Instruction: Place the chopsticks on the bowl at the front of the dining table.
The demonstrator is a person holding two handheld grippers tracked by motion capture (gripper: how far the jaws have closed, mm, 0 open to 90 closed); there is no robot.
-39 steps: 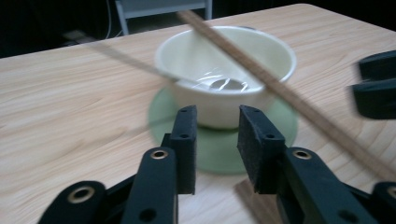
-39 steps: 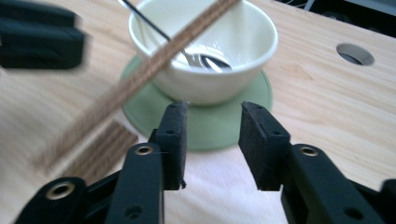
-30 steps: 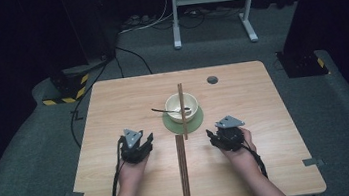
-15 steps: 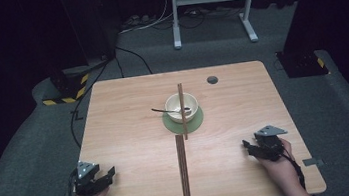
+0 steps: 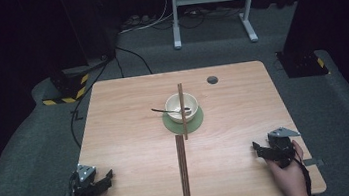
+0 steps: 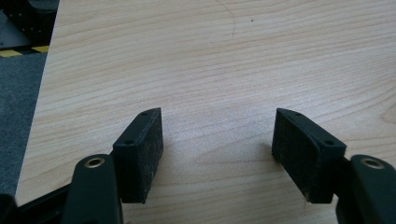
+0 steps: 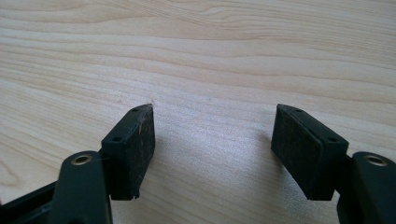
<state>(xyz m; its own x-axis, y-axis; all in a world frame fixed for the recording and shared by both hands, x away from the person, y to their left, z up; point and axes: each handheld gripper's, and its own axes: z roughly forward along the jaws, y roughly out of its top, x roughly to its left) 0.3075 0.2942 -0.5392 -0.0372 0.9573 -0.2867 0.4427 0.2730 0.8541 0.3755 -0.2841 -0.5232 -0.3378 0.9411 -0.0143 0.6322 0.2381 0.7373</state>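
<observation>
Near the table's [image 5: 131,133] front edge, well back from the bowl [image 5: 181,107], both grippers rest low over bare wood. The left gripper [image 5: 103,180] sits by the front left corner, the right gripper [image 5: 261,149] by the front right corner, each well apart from the bowl. In the left gripper view the two black pads [image 6: 140,149] stand wide with nothing between them; in the right gripper view the pads [image 7: 130,149] have just been spreading and likewise hold nothing.

The bowl stands on a green coaster [image 5: 171,124] at the table's middle. A dark spoon [image 5: 166,111] lies in it, handle out over the rim to the left. A wooden stick [image 5: 184,127] lies across the bowl's rim, its near end down just in front of the coaster. A second, darker strip [image 5: 183,172] runs from just in front of the bowl toward the front edge; whether it lies loose or is set into the top cannot be told.

The stick looks light, stiff and thin, likely to roll or tip off the rim, so a pinch across its width near the middle would suit. The bowl looks hard, glazed and breakable; its rim is the natural hold.
</observation>
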